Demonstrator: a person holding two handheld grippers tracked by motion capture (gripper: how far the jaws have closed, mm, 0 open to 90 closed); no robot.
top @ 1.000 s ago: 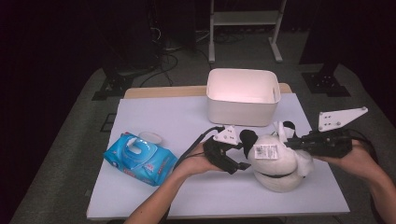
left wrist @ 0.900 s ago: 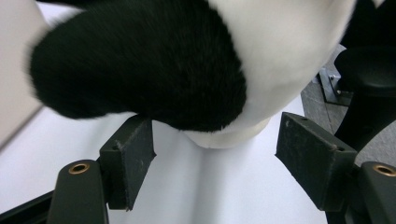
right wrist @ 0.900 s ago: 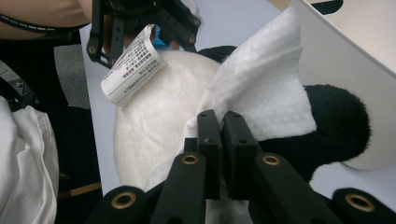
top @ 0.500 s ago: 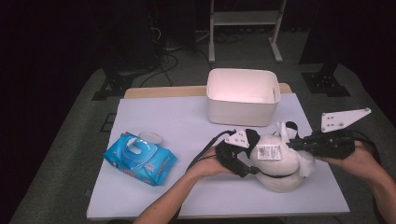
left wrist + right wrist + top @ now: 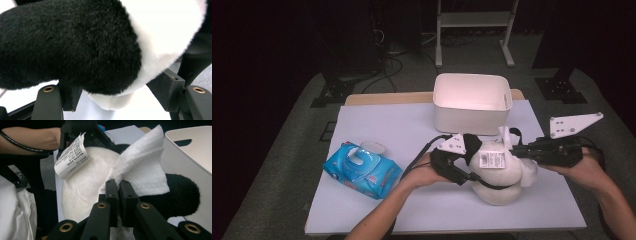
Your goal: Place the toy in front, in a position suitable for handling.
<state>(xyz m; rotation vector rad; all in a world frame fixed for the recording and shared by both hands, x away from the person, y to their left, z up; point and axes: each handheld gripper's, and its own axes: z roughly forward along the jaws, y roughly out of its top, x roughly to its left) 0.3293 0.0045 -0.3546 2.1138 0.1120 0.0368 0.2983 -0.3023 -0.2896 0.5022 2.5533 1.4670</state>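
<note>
Plush panda (image 5: 499, 172) lies on table (image 5: 377, 125) near bin (image 5: 472, 102). Left gripper (image 5: 462, 160), jaws just closing, straddles black limb (image 5: 70, 45), loosely. Right gripper (image 5: 119, 195) pinches wipe (image 5: 140, 170) shut. Risk: limb slips, toy rolls, wipe misses.

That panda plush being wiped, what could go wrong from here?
The right gripper pinches only a corner of the white wipe, so rubbing could tug it free. The left gripper has been closing around a black limb of the panda plush; soft fur may slide out. The white bin sits close behind, so a wide stroke could knock it.
</note>
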